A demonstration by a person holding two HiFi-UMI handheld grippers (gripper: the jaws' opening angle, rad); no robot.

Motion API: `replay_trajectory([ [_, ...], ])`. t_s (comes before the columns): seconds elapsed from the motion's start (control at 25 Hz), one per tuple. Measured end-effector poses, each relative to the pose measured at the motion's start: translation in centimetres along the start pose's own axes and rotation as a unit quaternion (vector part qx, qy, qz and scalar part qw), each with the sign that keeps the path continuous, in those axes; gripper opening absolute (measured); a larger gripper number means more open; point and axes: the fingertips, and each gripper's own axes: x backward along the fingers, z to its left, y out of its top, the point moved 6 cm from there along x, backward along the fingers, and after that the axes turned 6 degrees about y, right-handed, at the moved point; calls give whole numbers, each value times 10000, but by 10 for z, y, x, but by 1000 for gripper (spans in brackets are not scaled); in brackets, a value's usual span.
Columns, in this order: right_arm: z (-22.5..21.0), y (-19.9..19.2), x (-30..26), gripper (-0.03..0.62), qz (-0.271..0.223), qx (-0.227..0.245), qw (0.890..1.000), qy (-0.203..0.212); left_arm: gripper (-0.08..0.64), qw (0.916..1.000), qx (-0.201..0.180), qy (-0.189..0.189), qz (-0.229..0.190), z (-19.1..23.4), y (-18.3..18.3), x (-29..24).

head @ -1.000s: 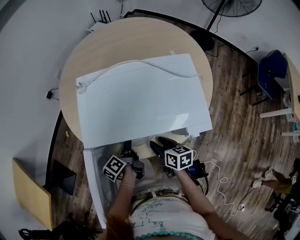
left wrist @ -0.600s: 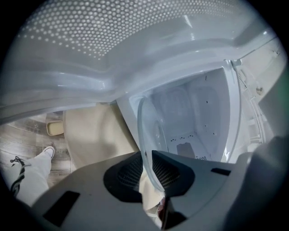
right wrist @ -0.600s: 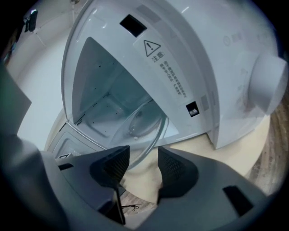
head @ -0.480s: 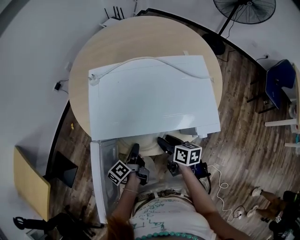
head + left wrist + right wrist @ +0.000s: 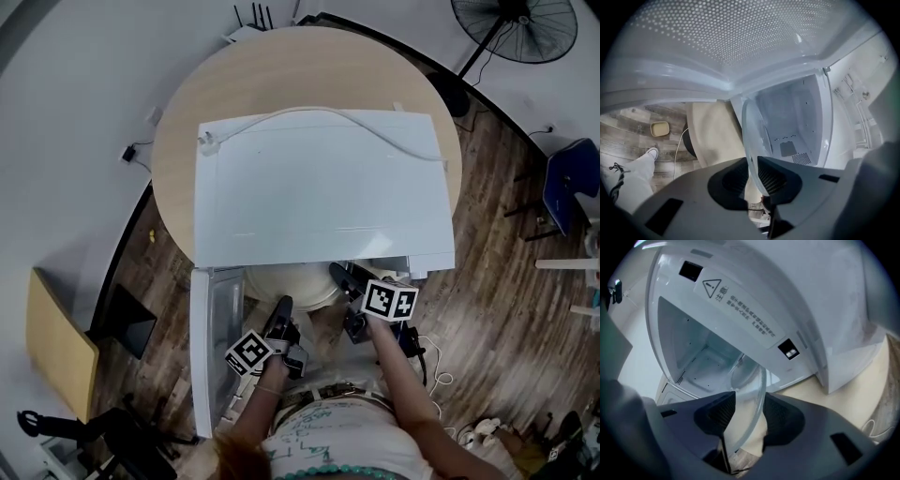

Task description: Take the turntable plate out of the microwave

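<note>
You are holding the glass turntable plate [image 5: 751, 126] at the open mouth of the white microwave [image 5: 319, 187], beside its swung-open door [image 5: 214, 347]. In the head view it is sticking out past the front edge, probably most of the way clear of the cavity. Your left gripper [image 5: 752, 174] is pinching the plate's rim between narrowly set jaws that have just been closing, while your right gripper [image 5: 750, 414] is straddling the other rim, its wide jaws just closing in and the glass lying between the pads unclamped.
</note>
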Motion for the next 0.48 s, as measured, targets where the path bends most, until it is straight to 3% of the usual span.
replay_trajectory([
  [0.24,-6,3,-3,102,-75,-427,9988,206,73,10000,64,-20,12,6,-7,-1],
  [0.4,-7,1,-5,97,13,-526,9986,101,101,9976,-595,295,179,9,-7,-6],
  [0.48,-9,-2,-5,98,58,-618,9980,79,205,9943,-919,508,171,9,-1,-11],
])
